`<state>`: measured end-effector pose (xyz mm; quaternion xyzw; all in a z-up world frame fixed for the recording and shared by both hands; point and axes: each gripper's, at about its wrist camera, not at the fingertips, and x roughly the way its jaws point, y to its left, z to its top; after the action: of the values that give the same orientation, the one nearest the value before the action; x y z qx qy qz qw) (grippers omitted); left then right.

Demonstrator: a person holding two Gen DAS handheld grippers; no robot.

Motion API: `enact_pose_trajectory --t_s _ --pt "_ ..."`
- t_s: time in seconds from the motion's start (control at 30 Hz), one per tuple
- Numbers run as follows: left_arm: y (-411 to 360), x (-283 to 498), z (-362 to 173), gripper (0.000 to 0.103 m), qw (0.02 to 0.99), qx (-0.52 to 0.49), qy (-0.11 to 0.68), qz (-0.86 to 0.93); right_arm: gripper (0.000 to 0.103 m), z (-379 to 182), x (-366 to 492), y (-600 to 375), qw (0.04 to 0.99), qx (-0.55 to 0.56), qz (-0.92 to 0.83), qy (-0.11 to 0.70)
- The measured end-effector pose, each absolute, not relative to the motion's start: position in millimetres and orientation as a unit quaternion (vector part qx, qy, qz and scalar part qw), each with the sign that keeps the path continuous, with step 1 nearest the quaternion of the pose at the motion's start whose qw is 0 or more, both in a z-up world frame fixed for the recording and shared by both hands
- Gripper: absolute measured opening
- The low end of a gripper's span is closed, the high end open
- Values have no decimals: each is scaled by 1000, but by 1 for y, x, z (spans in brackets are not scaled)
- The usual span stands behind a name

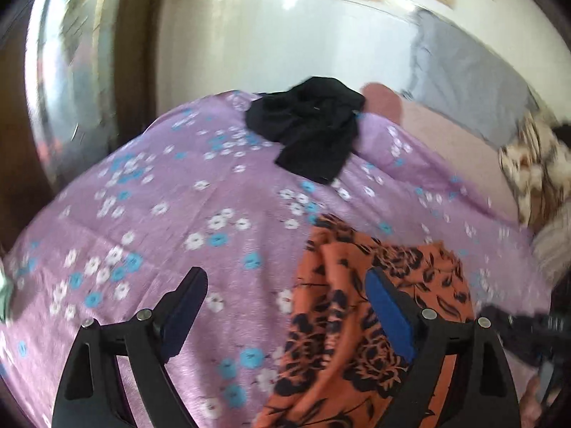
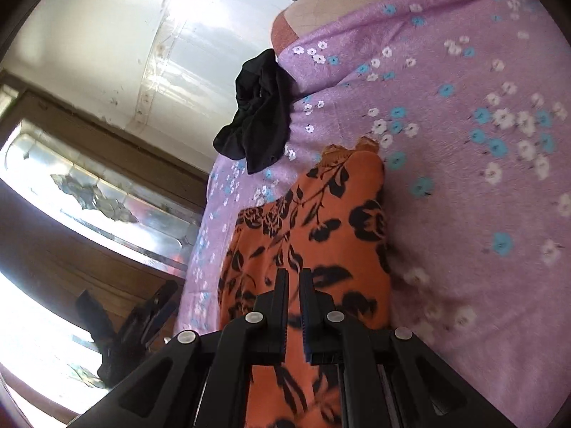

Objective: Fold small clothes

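While the lilac flowered bedsheet (image 1: 150, 192) fills most of both views, we see the orange garment with a black floral print (image 2: 314, 221) lying rumpled on it, and a crumpled black garment (image 1: 314, 125) farther off near the sheet's edge. Our left gripper (image 1: 285, 306) hovers with its jaws wide apart and nothing between them, its right finger over the orange cloth. Our right gripper (image 2: 293, 285) has its jaws together above that garment; we cannot tell whether they pinch any fabric.
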<state>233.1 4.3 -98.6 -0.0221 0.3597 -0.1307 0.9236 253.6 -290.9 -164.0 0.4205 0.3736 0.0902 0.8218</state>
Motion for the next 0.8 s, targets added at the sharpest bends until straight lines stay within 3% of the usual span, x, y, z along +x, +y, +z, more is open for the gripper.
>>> enact_pose_trajectory --t_s 0.17,0.27,0.6,0.8 --pt "-35 252 -150 90 883 87 453 -88 6 -197 283 -282 805 401 72 430" --pt "-24 258 -155 92 876 40 471 -90 6 -203 283 -286 796 427 75 422" --pt "-31 221 -130 92 914 101 387 -68 8 -154 247 -255 829 337 95 436" --pt "-35 225 -129 92 913 110 387 -71 6 -172 247 -237 830 275 88 478"
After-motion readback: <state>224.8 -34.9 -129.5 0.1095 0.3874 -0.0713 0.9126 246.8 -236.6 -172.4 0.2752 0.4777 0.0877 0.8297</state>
